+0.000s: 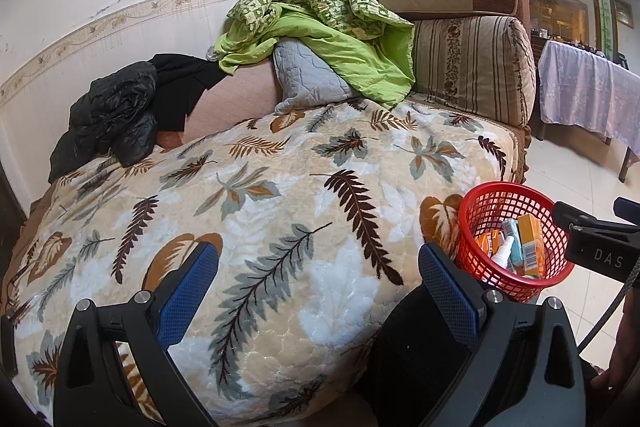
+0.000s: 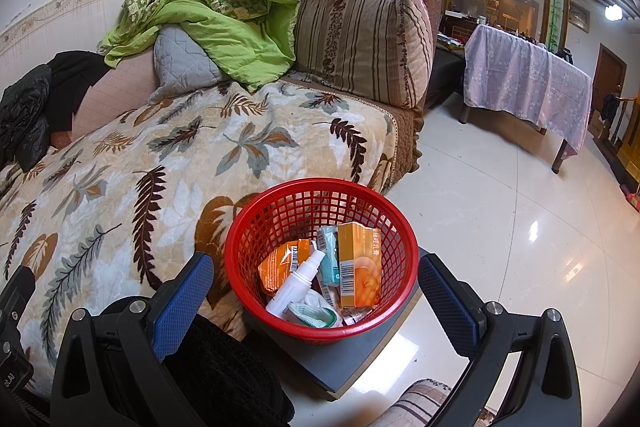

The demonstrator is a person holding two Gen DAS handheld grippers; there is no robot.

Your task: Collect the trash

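Note:
A red mesh basket (image 2: 248, 227) stands on a dark stool beside the sofa; it also shows in the left wrist view (image 1: 472, 227). It holds an orange carton (image 2: 358, 271), a white spray bottle (image 2: 296, 283), an orange packet (image 2: 276, 267), a teal packet (image 2: 329, 259) and crumpled tissue (image 2: 314, 313). My right gripper (image 2: 316, 287) is open and empty, its jaws either side of the basket, above it. My left gripper (image 1: 318, 283) is open and empty over the leaf-patterned blanket (image 1: 280, 187).
The sofa carries a green quilt (image 1: 320, 23), a grey cushion (image 1: 304, 75), a striped bolster (image 1: 472, 71) and black jackets (image 1: 116, 111). A cloth-covered table (image 2: 528, 79) stands on the glossy tile floor (image 2: 520, 227) to the right.

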